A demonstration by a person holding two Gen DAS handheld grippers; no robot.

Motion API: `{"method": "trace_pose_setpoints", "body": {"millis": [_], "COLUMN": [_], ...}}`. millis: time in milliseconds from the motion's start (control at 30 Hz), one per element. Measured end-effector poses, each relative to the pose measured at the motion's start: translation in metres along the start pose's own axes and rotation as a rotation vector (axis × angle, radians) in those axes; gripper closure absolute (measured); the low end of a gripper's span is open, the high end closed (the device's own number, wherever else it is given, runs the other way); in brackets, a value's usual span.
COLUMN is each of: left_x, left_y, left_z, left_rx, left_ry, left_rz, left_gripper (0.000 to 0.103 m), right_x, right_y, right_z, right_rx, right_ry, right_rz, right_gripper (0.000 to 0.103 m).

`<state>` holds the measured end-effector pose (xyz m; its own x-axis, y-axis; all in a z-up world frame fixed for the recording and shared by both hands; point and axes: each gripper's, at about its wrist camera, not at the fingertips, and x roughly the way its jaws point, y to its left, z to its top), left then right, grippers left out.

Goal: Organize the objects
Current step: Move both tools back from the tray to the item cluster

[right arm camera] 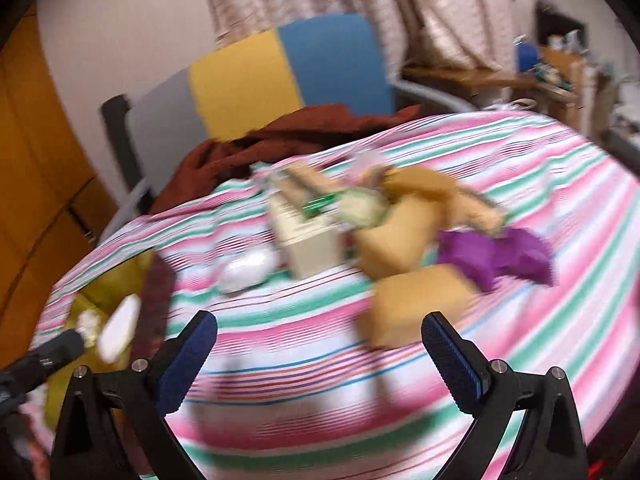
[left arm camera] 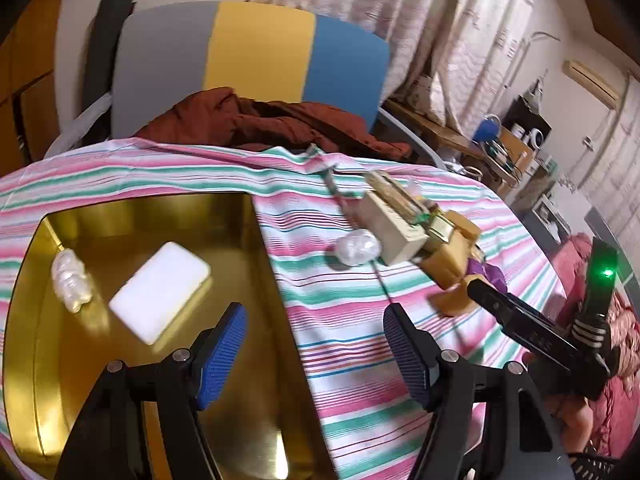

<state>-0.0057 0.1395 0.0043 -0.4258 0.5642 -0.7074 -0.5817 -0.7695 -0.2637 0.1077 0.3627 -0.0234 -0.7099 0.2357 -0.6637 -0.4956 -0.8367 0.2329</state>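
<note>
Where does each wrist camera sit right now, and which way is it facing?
Left wrist: on the left gripper, angled down at the gold tray holding a white block; own open blue-padded fingers and the right gripper show.
Right wrist: on the right gripper, angled down at blurred boxes and purple item; own open fingers show.
Shared: striped cloth, tray, boxes, chair.

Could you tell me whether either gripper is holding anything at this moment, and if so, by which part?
Nothing is held. The left gripper stands open above the gold tray's edge; the right gripper stands open over the striped cloth.
</note>
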Motion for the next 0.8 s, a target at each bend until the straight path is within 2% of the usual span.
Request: {"method": "trace_pose_setpoints", "body": {"millis": [100, 233, 433, 533, 633, 700, 800], "left_x": [0.004, 0.016, 0.04, 0.054, 0.07, 0.08, 0.098], "left_y": [-0.011, -0.029, -0.044, -0.051, -0.057, -0.058, -0.06], "left_z": [0.001, 0.005, 0.014, 0.021, 0.027, 0.032, 0.039], "left_rx": [0.023, 0.065, 0.093, 0.108, 0.122, 0.12, 0.116], "left_ry": [0.013, 0.037, 0.081, 0.101, 0.126, 0.145, 0.171], "left_rz": [-0.015, -0.012, -0.01, 0.004, 0.011, 0.025, 0.033], "left_gripper": [0.031, 0.031, 0.031, 0.031, 0.031, 0.031, 0.031], "right_x": [0.003, 0.025, 0.047, 0.054, 0.057, 0.057, 0.056], "right_y": [-0.022, -0.05, -0.064, -0.061, -0.058, -0.053, -0.043], "right_z": [0.0, 0.0, 0.0, -0.004, -0.008, -0.01, -0.014], "right_rx": [0.02, 0.011, -0.002, -0.019, -0.026, -0.049, -0.099], "right_ry": [-0.029, -0.002, 0.028, 0.033, 0.032, 0.012, -0.009], "right_rz": [-0.05, -0.095, -0.044, -0.035, -0.016, -0.001, -0.009], "right_gripper": [0.0, 0.0, 0.0, 0.008, 0.022, 0.037, 0.038]}}
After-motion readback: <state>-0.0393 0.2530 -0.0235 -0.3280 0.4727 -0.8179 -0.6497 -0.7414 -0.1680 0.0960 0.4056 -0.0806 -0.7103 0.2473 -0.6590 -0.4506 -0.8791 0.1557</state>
